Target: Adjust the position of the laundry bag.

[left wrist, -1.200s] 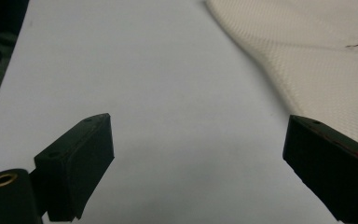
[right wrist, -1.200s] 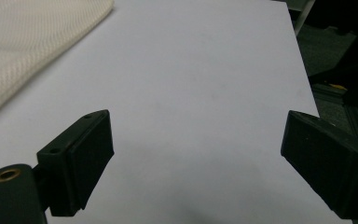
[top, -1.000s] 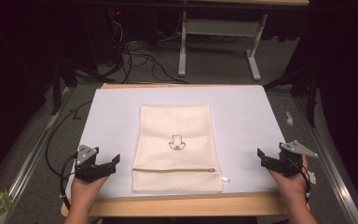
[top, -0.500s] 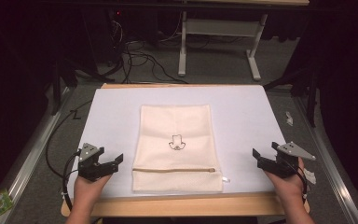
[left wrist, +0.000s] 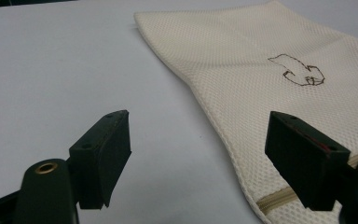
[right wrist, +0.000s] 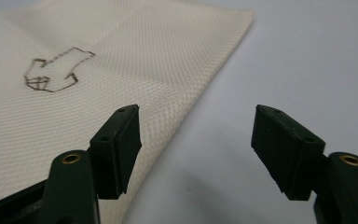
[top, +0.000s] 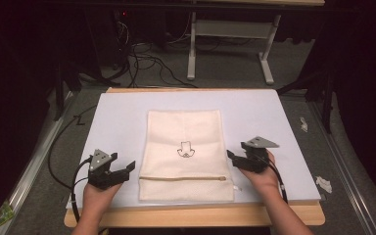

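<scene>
- High view: a cream mesh bag (top: 185, 155) lies flat in the middle of a white table sheet (top: 117, 122), its zipper (top: 183, 178) running across the end nearest the person and a small dark outline print (top: 186, 149) near its centre.
- The left gripper (top: 125, 171) sits on the sheet just beside the bag's left edge, level with the zipper. In the left gripper view its jaws stand wide apart and hold nothing, one over bare sheet and one over the bag's edge.
- The right gripper (top: 232, 159) is at the bag's right edge, a little farther up the table than the left one. Its jaws are likewise spread and empty, straddling the cloth's border in the right gripper view.
- Likely risk: the mesh lies thin and flat, so a jaw closing from the side may slide over the edge and pinch nothing, or push the bag out of square.
- If only one side catches, the bag would probably skew or bunch when lifted.
- A grip near the zipper may snag its pull tab (top: 236, 187), which pokes out at the right end.
- The sheet covers a wooden tabletop (top: 196, 215) whose front strip shows bare.
- Beyond the table the room is dark, with cables (top: 142, 56) on the floor and a white desk frame (top: 230, 44) behind.
</scene>
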A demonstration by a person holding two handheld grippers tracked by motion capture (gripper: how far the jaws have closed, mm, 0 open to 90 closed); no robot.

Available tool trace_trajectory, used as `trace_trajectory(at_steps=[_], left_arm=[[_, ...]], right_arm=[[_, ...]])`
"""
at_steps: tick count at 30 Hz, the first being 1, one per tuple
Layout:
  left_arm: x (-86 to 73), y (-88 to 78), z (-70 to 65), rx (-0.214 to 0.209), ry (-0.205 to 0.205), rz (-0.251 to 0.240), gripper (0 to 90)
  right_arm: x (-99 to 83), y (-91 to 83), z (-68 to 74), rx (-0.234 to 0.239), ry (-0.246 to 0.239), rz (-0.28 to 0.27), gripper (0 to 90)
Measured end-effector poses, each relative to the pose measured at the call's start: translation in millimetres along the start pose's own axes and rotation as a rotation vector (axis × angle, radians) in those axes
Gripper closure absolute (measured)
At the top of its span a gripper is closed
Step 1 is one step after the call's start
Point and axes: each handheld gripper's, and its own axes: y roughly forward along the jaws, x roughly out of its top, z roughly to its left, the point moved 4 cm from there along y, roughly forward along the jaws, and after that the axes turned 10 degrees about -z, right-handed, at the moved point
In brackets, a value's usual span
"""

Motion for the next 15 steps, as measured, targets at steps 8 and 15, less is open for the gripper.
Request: trace_trajectory(at_steps=[8,15], left_arm=[[0.5,0.5,1.8,-0.015,0.003,-0.013,22.8],[2.1,-1.0,-1.9,-0.064,-0.012,-0.032,23.3]], right_arm=[[5.3,59.1,15.8,0.032,0.03,0.13,50.6],[5.3,54.4,15.3,0.016,-0.048,0.161,87.2]])
